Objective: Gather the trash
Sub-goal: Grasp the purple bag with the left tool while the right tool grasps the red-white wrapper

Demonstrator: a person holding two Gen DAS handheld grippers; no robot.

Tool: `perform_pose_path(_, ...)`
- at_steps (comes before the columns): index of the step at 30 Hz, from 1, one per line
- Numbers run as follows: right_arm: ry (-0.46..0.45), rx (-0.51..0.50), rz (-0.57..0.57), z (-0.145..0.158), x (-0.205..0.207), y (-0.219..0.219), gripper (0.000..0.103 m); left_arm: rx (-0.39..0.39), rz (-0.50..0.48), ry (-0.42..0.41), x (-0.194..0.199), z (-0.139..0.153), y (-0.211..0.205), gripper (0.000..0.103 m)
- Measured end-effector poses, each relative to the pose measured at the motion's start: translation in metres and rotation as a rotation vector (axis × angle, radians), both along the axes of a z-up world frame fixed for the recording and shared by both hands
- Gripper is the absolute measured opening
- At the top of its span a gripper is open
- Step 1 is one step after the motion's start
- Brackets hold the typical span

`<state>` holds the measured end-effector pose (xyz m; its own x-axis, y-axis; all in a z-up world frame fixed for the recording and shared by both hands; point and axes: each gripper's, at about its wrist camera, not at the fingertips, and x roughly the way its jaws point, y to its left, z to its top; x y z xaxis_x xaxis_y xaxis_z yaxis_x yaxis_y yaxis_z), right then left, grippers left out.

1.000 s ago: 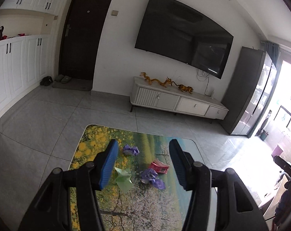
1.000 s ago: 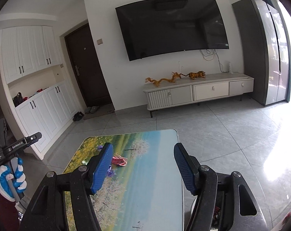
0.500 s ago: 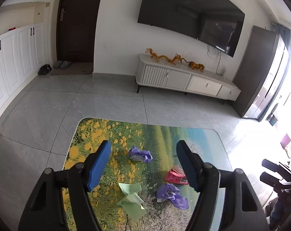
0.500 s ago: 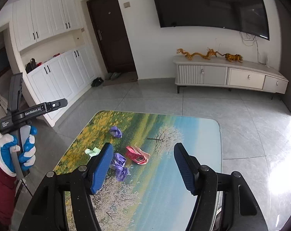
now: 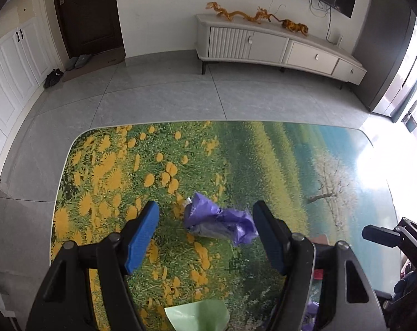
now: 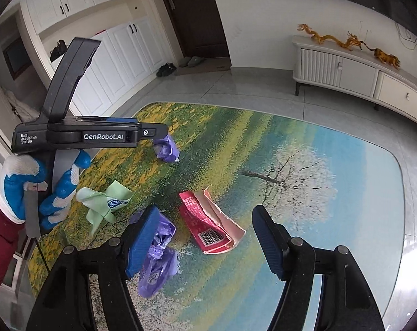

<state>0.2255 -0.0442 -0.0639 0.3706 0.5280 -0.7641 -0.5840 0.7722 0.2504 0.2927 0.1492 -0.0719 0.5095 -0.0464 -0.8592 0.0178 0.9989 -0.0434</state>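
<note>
Although both wrist views take in most of the table (image 5: 305, 149), several pieces of trash are only partly seen. In the left wrist view the green paper (image 5: 197, 315) is cut off by the bottom edge, and only a sliver of the pink carton shows behind the right finger. In the right wrist view the near purple wrapper (image 6: 158, 264) is half hidden behind the left blue pad (image 6: 142, 237), and the left gripper's fingertips there overlap the far purple wrapper (image 6: 168, 149), so contact cannot be judged from that side.

The left gripper (image 5: 205, 234) has its jaws spread wide; the crumpled purple wrapper (image 5: 222, 220) appears in the gap between the pads, nearer the right one, with neither pad pressing on it. A gloved hand (image 6: 40, 190), blue and white, grips its handle. The right gripper (image 6: 201, 240) has jaws that are still opening, with nothing pinched; the pink carton (image 6: 208, 220) shows in the gap, lying on the table.

The wrappers are thin, wrinkled purple film. The carton is flattened and torn open, with a barcode on its near end. The green paper (image 6: 106, 204) is crumpled, with a small blue printed patch, and lies left of the carton on the yellow-flower part of the landscape print.
</note>
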Motion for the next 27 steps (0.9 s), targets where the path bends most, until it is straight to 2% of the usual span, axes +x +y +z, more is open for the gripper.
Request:
perform_pose_path(6,0.035,-0.031,0.021,-0.029,0.013,0.014,0.068,-0.004,-0.01,0.042,0.008,-0.025,0.002,0.068)
perform_pose_path(9,0.045,-0.038,0.023,-0.04,0.013,0.016,0.067,-0.01,-0.017,0.046,0.006,-0.032,0.002,0.06)
perform_pose_path(10,0.041,-0.045,0.028,-0.042,0.012,0.017,0.061,-0.02,-0.017,0.047,0.004,-0.034,0.003,0.055)
perform_pose_path(12,0.019,-0.061,0.03,-0.042,0.009,0.018,0.052,-0.03,-0.018,0.035,0.001,-0.035,0.004,0.049)
perform_pose_path(14,0.025,-0.053,0.027,-0.043,0.009,0.015,0.038,-0.038,-0.022,0.022,-0.004,-0.035,0.005,0.045)
perform_pose_path(18,0.019,-0.04,0.009,-0.043,0.004,0.007,0.025,-0.057,-0.038,0.008,-0.013,-0.03,0.007,0.04)
perform_pose_path(20,0.015,-0.028,-0.01,-0.04,0.0,0.001,0.013,-0.062,-0.04,0.001,-0.019,-0.027,0.008,0.039)
perform_pose_path(27,0.0,0.017,-0.068,-0.022,-0.028,-0.026,0.01,-0.102,-0.046,-0.057,-0.052,-0.001,0.006,0.038)
